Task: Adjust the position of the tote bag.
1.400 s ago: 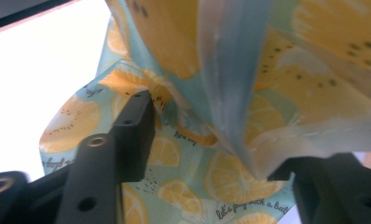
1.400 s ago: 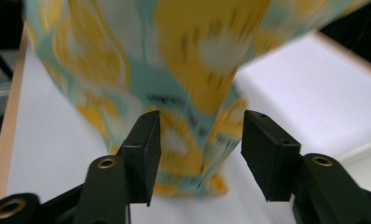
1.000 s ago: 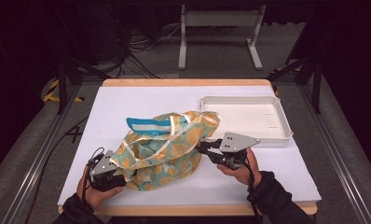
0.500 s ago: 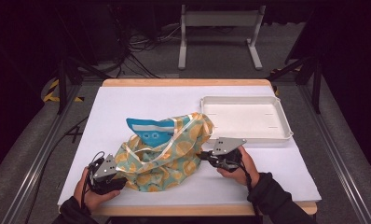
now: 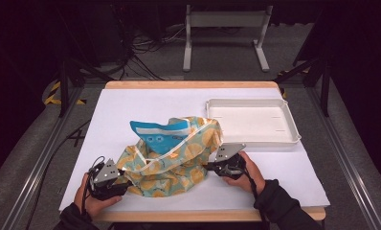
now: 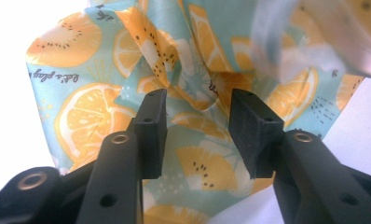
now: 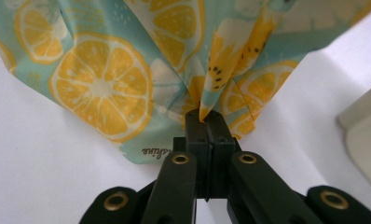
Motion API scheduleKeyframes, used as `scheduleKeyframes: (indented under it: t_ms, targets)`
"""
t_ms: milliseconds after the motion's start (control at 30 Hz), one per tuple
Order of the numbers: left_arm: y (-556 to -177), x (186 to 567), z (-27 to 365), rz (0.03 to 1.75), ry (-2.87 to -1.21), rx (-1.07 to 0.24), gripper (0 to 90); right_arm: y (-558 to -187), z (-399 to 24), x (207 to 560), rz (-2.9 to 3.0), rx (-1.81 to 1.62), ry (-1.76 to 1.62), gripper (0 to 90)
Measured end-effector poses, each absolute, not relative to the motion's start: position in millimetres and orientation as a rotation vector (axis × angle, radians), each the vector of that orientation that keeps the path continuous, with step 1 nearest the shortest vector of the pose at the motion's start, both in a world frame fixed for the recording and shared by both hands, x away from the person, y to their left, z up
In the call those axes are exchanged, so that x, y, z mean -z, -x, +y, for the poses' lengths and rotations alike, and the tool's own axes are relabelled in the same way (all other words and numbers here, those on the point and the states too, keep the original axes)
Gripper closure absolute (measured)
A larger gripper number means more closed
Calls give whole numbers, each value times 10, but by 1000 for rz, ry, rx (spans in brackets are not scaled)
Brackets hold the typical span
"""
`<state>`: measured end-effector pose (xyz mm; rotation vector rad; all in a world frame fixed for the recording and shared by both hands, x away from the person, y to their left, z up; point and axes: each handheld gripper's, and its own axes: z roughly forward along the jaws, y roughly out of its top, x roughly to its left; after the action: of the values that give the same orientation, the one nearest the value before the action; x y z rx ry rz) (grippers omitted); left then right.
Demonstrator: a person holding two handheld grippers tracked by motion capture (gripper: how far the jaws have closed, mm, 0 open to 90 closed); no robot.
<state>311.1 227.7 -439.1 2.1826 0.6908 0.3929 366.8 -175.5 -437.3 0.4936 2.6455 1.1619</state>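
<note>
A lemon-print cloth bag (image 5: 172, 160) lies slumped on the white table. A blue packet (image 5: 155, 134) sticks out of its open top. My right gripper (image 5: 208, 166) is at the bag's right edge, shut on a pinched fold of the fabric (image 7: 204, 109), low over the table. My left gripper (image 5: 124, 175) is at the bag's lower left corner. Its jaws stand apart and have just been opening a little. A crease of the bag (image 6: 197, 93) lies between the pads (image 6: 153, 121), which do not press on it.
A white tray (image 5: 279, 139) stands to the right of the bag, close behind my right hand, and its corner (image 7: 365, 135) shows in the right gripper view. The white sheet (image 5: 131, 103) covers the table up to the wooden front edge (image 5: 203, 215).
My right gripper has come down with the bag's edge, and the bag has sagged lower and flatter onto the table. The left hand has stayed at the bag's left corner.
</note>
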Motion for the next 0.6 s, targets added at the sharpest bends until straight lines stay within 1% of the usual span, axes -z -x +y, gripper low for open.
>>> scheduleKeyframes:
  t_ms: [67,100,167,267,333,400,433,467,500,567,600]
  targets:
    - [-3092,4370,2287,684,-2158,-385,535,-3662,-1767,4380,2639,-1151,-494,891]
    - [-3078,4349,2296,670,-2136,-381,522,-3659,-1772,4376,2637,-1150,-497,871]
    - [-3044,4308,2314,670,-2100,-389,453,-3646,-1790,4349,2619,-1161,-505,738]
    - [-2986,4239,2347,671,-2047,-417,313,-3605,-1827,4253,2583,-1173,-491,518]
    - [-2938,4164,2382,659,-1999,-427,288,-3570,-1880,4143,2551,-1211,-485,446]
    - [-2895,4077,2402,645,-1960,-447,224,-3529,-1954,4027,2503,-1244,-493,358]
    - [-2871,4028,2408,630,-1938,-447,217,-3507,-1997,3968,2474,-1256,-495,343]
    - [-2846,3977,2407,616,-1925,-461,219,-3485,-2049,3900,2439,-1266,-488,350]
    - [-2820,3926,2402,604,-1911,-471,220,-3465,-2107,3829,2409,-1303,-493,366]
    - [-2771,3829,2394,570,-1884,-483,251,-3429,-2218,3680,2356,-1344,-492,401]
    - [-2742,3762,2385,560,-1867,-495,260,-3409,-2271,3608,2331,-1368,-481,444]
